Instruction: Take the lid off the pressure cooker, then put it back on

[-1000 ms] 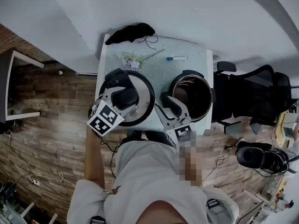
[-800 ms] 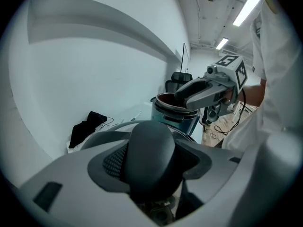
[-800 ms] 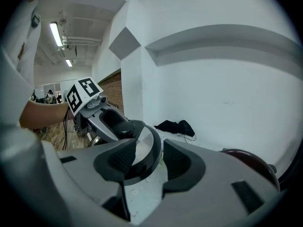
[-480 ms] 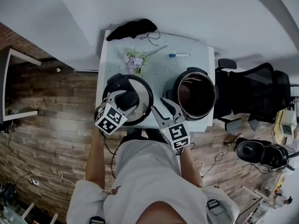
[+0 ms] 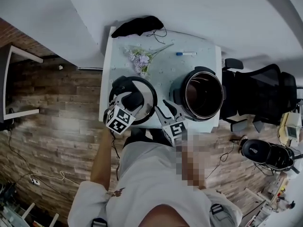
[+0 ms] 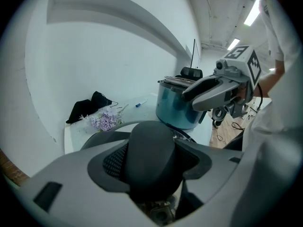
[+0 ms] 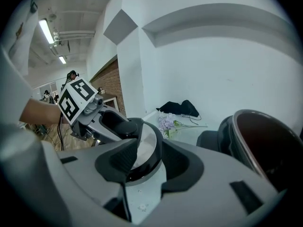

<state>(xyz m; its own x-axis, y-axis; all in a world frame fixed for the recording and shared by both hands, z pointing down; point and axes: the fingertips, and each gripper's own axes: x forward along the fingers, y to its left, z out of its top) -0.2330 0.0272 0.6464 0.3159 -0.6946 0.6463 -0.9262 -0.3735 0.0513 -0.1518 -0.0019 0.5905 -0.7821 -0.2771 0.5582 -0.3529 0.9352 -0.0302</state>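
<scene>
1. The left gripper point(image 6: 152, 159) has its jaws clamped, about half-wide, on the black knob point(image 6: 151, 138) of the lid point(image 5: 143, 91).
2. The right gripper point(image 7: 147, 158) has its jaws apart and holds nothing; the lid's rim shows in the gap.
3. The lid is at the front left corner of the table point(image 5: 165, 67), and the open pressure cooker point(image 5: 202, 96) is by the right edge.
4. The flowers point(image 5: 142, 59), pen point(image 5: 186, 54) and black cloth point(image 5: 139, 26) lie toward the back edge.

head view: high overhead, steeply down on table point(image 5: 165, 72) | left gripper view: hard against lid point(image 6: 151, 155), cooker point(image 6: 177, 110) ahead at 1 o'clock | right gripper view: low, close, lid point(image 7: 142, 150) at 11 o'clock, cooker point(image 7: 265, 143) at 2 o'clock | shared: lid, cooker, flowers point(image 6: 105, 122)
</scene>
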